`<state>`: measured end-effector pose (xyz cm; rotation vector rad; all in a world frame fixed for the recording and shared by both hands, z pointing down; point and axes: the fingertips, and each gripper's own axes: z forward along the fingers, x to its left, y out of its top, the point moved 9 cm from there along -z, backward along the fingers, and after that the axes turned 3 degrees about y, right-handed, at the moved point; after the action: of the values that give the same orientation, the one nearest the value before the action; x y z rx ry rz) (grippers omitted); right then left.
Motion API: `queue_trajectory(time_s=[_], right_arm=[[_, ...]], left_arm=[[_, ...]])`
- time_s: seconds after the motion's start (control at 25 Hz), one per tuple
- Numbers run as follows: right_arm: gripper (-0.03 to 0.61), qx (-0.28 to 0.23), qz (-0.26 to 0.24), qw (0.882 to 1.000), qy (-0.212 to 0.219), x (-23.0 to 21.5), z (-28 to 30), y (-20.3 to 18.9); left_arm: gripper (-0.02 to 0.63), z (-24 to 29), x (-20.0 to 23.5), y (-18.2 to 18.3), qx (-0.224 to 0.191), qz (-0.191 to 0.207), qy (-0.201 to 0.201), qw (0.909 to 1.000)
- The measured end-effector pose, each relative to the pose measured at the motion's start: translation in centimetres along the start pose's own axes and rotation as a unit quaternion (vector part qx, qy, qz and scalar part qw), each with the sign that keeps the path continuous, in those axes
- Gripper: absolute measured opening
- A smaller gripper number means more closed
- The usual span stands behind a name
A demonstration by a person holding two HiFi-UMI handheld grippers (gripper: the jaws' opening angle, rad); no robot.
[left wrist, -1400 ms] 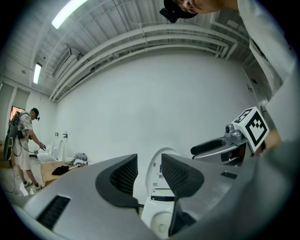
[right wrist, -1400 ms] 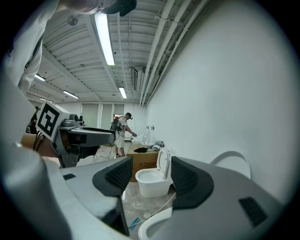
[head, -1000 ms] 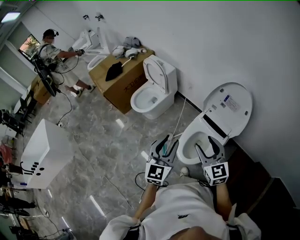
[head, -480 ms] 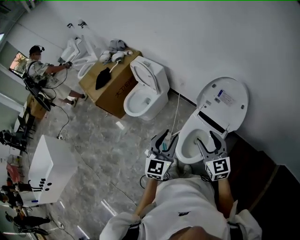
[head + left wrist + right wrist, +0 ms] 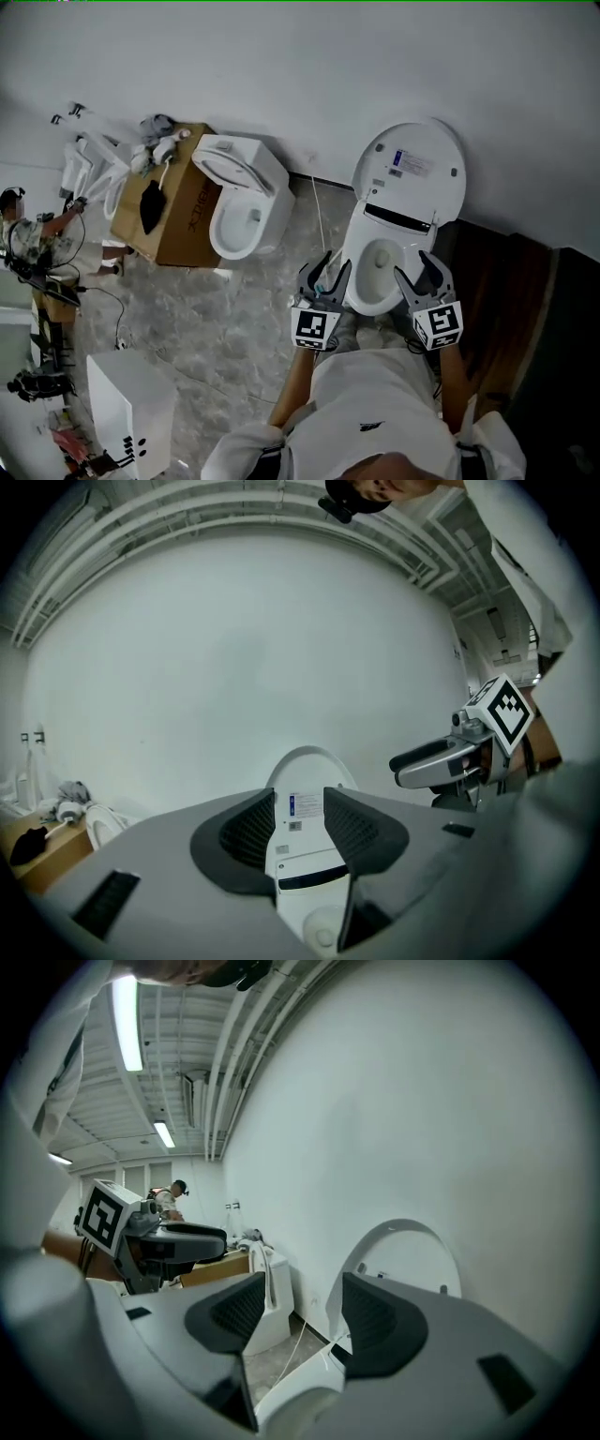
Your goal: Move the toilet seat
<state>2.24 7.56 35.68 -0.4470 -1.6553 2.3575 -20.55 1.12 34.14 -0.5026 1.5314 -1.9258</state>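
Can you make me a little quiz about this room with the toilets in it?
1. True or false: the lid of the near toilet is closed.
2. What stands right beside the second toilet? A. a cardboard box B. a ladder C. a bicycle
3. Fill in: in the head view, the other person is at the far ___ edge.
Key: 1 false, the lid stands up by the wall. 2 A. 3 left.
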Motion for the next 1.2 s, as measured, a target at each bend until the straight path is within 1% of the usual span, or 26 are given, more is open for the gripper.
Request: queue_trajectory(time_s=[0.16,0.32,0.56,0.68,0.8,1.08,1.2], right_arm=[[0.275,0.032,0.038,0.997,-0.061,-0.3,1.4,-2.4],[0.275,0.062,0.071,0.989,-0.113,0.9,1.8,-4.8],[0.275,0.088,0.110,0.975,-0.174,2.0,1.9,-7.7],[0.275,0.094,0.142,0.965,-0.198,1.4,2.1,-9.7],[0.276,0.108,0.159,0.958,-0.212,1.0,2.4,-12.1],[0.276,0.136,0.188,0.948,-0.219,-0.2,3.2,-17.0],[0.275,0.148,0.207,0.942,-0.219,-0.7,3.2,-19.1]], left_arm=[[0.176,3.0,2.0,-2.3,0.026,-0.007,-0.057,0.9980],[0.176,4.8,3.4,-4.4,0.044,-0.010,-0.109,0.9930],[0.176,6.6,4.2,-7.8,0.072,-0.021,-0.159,0.9844],[0.176,7.7,4.3,-9.8,0.090,-0.026,-0.171,0.9807],[0.176,8.6,4.2,-11.9,0.109,-0.038,-0.178,0.9771],[0.176,10.3,3.5,-16.7,0.147,-0.075,-0.169,0.9716],[0.176,10.8,3.1,-18.4,0.164,-0.084,-0.163,0.9693]])
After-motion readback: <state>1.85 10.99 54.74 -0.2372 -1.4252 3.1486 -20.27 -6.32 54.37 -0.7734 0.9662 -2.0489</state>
